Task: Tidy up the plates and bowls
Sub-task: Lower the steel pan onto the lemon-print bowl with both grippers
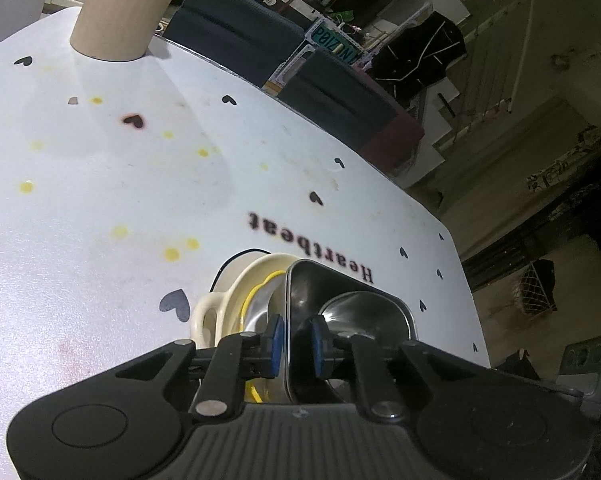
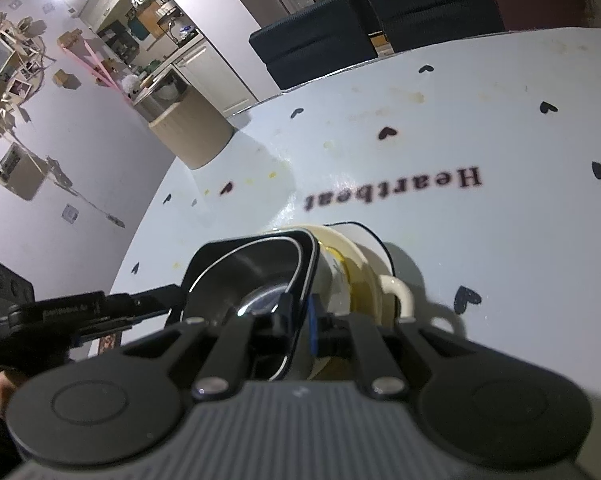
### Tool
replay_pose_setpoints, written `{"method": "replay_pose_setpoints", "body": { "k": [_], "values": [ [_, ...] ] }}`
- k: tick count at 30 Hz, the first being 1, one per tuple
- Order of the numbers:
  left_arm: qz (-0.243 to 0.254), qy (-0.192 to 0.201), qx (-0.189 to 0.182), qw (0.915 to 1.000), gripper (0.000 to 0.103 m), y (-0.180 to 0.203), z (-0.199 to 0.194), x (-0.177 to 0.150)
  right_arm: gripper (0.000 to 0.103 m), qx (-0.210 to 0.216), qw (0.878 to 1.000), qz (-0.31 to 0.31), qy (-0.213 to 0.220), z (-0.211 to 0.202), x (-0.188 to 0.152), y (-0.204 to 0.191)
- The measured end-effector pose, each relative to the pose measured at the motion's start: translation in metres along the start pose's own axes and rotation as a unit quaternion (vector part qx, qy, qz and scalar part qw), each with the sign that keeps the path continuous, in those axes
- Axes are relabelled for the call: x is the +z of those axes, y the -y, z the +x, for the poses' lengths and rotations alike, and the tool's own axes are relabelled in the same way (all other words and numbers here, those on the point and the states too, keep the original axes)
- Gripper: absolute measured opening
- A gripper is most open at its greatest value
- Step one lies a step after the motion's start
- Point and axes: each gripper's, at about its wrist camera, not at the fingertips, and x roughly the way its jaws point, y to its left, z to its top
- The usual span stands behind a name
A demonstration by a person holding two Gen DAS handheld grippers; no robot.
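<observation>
Pinching the black tray's point(image 1: 352, 304) rim from opposite sides, left gripper point(image 1: 296, 340) and right gripper point(image 2: 300, 316) both clenched; tray sits atop cream bowl point(image 2: 352, 272) on near tabletop point(image 1: 120, 184).

The white, heart-dotted plastic table cover point(image 1: 260, 184) carries the word "Heartbeat" in dark serif letters, seen upside down in both wrist views point(image 2: 392, 188). Behind the table, a green sign point(image 1: 337, 42) reads roughly "POIZIN", its last letters unclear.
</observation>
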Motion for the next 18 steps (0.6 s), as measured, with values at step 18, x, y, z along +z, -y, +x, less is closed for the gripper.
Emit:
{"method": "replay_pose_setpoints", "body": {
  "k": [18],
  "values": [
    [0.007,0.0,0.009,0.9999,0.016,0.002,0.002,-0.001,0.013,-0.026,1.0,0.001,-0.008,0.013,0.0,0.0]
  ]
}}
